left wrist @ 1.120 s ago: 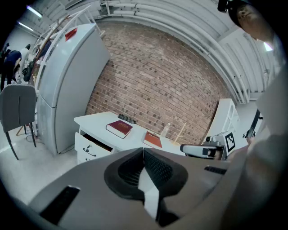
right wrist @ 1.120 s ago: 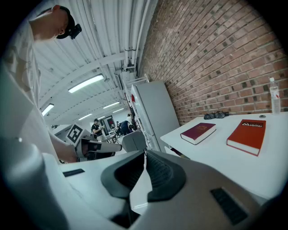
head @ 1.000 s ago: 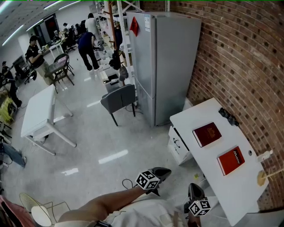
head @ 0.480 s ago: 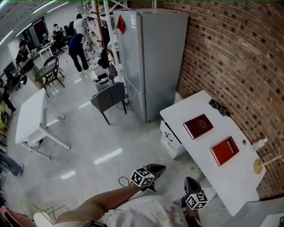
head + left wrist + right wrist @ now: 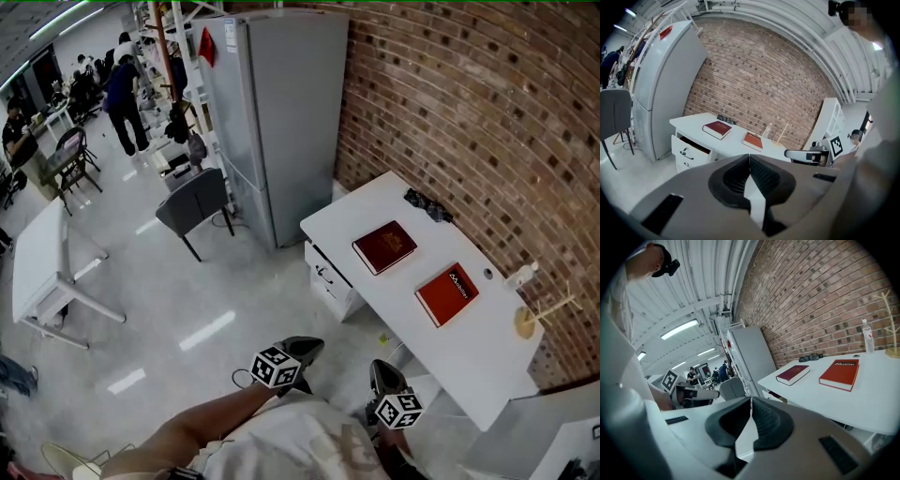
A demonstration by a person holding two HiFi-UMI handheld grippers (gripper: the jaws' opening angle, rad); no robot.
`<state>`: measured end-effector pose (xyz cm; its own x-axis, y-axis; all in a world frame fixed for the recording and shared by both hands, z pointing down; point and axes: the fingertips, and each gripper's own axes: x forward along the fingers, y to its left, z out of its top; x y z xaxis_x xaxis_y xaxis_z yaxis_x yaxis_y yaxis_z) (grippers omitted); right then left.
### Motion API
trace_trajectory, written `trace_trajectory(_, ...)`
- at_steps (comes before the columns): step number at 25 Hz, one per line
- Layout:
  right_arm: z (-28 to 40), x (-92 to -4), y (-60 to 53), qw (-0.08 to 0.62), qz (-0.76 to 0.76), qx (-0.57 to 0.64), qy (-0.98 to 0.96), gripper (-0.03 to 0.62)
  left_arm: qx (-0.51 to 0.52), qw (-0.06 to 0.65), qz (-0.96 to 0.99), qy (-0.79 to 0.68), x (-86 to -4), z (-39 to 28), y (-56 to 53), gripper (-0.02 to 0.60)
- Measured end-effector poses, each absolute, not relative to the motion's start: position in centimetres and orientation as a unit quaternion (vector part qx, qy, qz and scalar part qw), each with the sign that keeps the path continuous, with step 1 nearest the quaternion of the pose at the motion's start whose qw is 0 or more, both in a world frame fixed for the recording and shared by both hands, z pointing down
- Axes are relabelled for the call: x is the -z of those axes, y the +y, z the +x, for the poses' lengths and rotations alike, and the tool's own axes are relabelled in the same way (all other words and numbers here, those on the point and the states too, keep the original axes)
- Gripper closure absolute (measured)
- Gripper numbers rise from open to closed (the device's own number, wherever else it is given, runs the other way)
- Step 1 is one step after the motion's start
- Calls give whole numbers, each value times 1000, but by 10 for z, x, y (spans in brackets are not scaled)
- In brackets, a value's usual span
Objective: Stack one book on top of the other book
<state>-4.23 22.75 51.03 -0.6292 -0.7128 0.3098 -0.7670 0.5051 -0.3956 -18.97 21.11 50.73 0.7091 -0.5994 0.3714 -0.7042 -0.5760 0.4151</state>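
Two books lie apart on the white table (image 5: 473, 361) by the brick wall: a dark red book (image 5: 384, 247) toward the far end and a bright red book (image 5: 447, 293) nearer me. Both grippers hang low at the bottom of the head view, well short of the table. My left gripper (image 5: 305, 349) is shut and holds nothing, and so is my right gripper (image 5: 378, 367). In the left gripper view the dark red book (image 5: 717, 129) and the bright red book (image 5: 753, 140) lie far beyond the closed jaws. The right gripper view shows the same two books (image 5: 792, 374) (image 5: 839, 373) ahead to the right.
A grey fridge (image 5: 281, 112) stands left of the table, with a grey chair (image 5: 192, 206) in front of it. On the table are a bottle (image 5: 520, 275), a wooden stand (image 5: 530, 319) and a dark object (image 5: 427, 204). A drawer (image 5: 328, 277) hangs open. People stand far back.
The table and books have slid left in the head view and look a little larger. Both grippers have shifted left with me, still shut and empty.
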Motion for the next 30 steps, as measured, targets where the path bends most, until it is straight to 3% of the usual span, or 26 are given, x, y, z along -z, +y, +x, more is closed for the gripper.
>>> trace_trajectory(30,-35,-533,208,68,443,-290,-846,566,-126,293,879,-355,-536,-180,194,560)
